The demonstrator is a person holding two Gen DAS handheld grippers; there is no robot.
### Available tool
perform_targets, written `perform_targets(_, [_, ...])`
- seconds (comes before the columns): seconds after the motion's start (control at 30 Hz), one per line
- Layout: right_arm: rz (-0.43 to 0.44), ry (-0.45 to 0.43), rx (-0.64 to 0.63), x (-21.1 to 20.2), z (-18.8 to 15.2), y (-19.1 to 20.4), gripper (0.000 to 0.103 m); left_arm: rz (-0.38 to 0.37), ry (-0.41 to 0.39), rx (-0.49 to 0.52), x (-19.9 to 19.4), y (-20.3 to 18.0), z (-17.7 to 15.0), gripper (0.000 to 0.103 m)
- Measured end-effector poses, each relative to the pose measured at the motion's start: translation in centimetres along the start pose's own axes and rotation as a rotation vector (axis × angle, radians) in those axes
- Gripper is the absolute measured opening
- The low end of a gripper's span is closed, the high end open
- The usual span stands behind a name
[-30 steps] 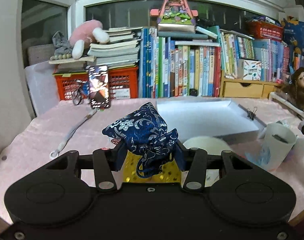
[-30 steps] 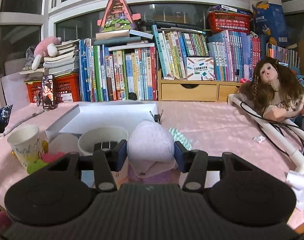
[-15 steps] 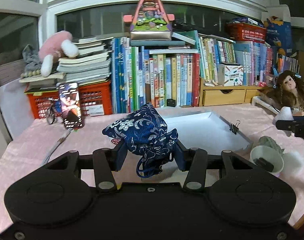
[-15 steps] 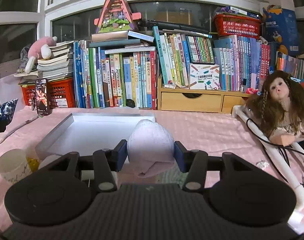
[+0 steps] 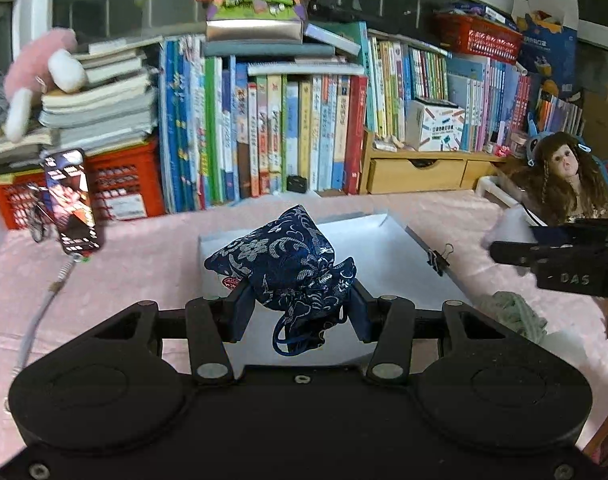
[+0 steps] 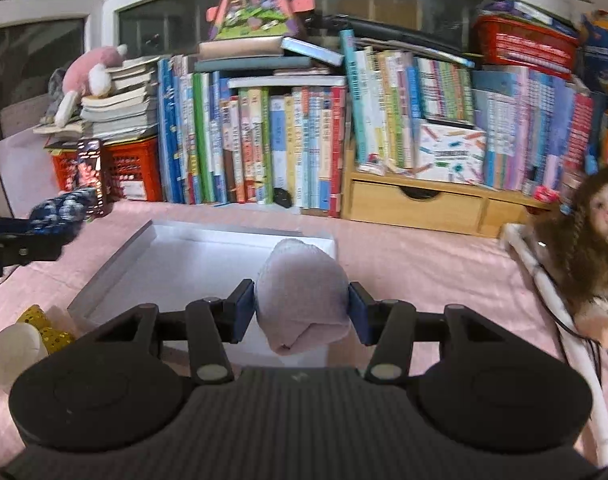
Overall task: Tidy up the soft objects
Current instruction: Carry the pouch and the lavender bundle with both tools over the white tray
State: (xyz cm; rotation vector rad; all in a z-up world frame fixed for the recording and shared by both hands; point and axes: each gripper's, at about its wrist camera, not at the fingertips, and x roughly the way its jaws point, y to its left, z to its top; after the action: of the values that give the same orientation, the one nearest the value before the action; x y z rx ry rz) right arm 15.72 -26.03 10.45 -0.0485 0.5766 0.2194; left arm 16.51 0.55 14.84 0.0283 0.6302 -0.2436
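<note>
My left gripper [image 5: 297, 306] is shut on a dark blue brocade drawstring pouch [image 5: 281, 266] and holds it above the near end of the shallow white tray [image 5: 388, 264]. My right gripper [image 6: 301, 310] is shut on a pale lilac rolled sock [image 6: 301, 298] and holds it over the tray's near right corner [image 6: 207, 256]. The right gripper shows at the right edge of the left wrist view [image 5: 560, 258]. The left gripper with the pouch shows at the left edge of the right wrist view [image 6: 43, 224].
A green knitted cloth [image 5: 512, 312] and a binder clip [image 5: 440, 258] lie right of the tray. A paper cup [image 6: 11, 354] and gold sequin item [image 6: 43, 326] sit at its left. A doll [image 6: 584, 248], phone [image 5: 71, 200] and a wall of books [image 6: 304, 140] stand behind.
Both grippers have moved forward and inward over the tray with their loads still held. The cups and bowl have dropped out of the left wrist view.
</note>
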Motion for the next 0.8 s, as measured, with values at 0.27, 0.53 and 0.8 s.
perform_targets(0.27, [0.062,0.111,0.018,3.8,1.6,0.4,0.055,-0.039,0.149,-0.053,5.1,0.8,1.9,0.046])
perform_targets(0.53, [0.071,0.244,-0.014,7.7,1.7,1.6,0.055,-0.02,0.286,-0.073,10.1,1.2,1.7,0.046])
perform_targets(0.8, [0.061,0.339,-0.044,11.1,1.0,2.4,0.055,-0.008,0.374,-0.081,13.6,1.1,1.1,0.046])
